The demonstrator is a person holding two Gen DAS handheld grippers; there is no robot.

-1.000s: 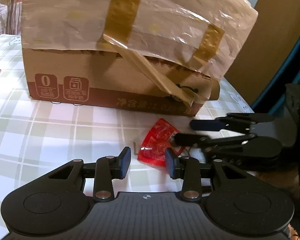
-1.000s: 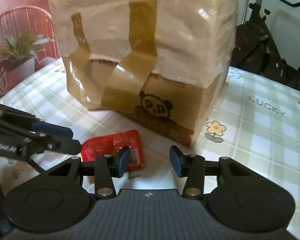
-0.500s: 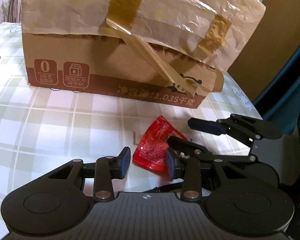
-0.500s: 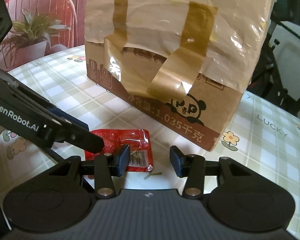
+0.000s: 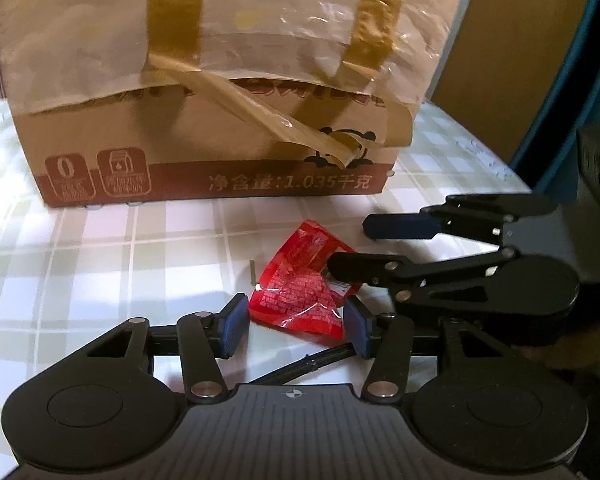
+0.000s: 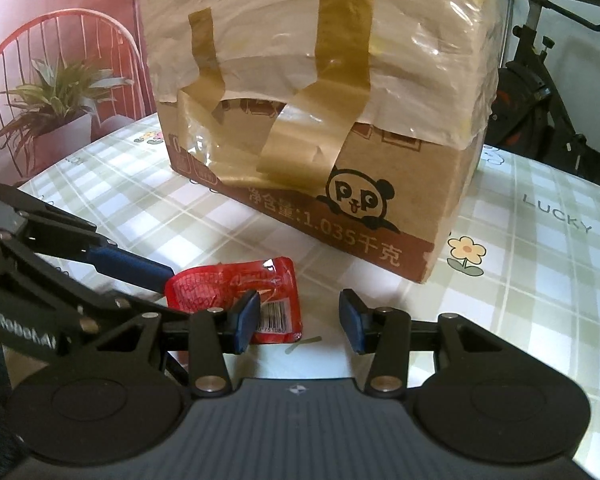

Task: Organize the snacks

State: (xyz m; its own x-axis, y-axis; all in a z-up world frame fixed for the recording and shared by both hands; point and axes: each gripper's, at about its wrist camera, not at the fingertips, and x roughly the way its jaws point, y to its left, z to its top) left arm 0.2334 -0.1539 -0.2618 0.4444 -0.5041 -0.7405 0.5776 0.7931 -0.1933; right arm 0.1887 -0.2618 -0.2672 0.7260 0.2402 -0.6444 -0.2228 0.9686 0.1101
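Nearest the left wrist camera, the left gripper (image 5: pixel 294 326) has its blue-padded fingers (image 5: pixel 232 330) opening, and the near edge of a crinkled red plastic snack packet (image 5: pixel 300 284) lies between them without either pad pressing on it. The packet rests on the green-and-white checked surface (image 5: pixel 100 264), just in front of the box. From the right, the right gripper (image 5: pixel 348 244) reaches in with its fingers parted; its lower finger lies over the packet's right side. In the right wrist view its fingers (image 6: pixel 247 322) stand apart with nothing between them, the left pad in front of the packet's barcode end. Beyond stands a brown cardboard box (image 6: pixel 380 208) with a panda print, draped in taped plastic film.
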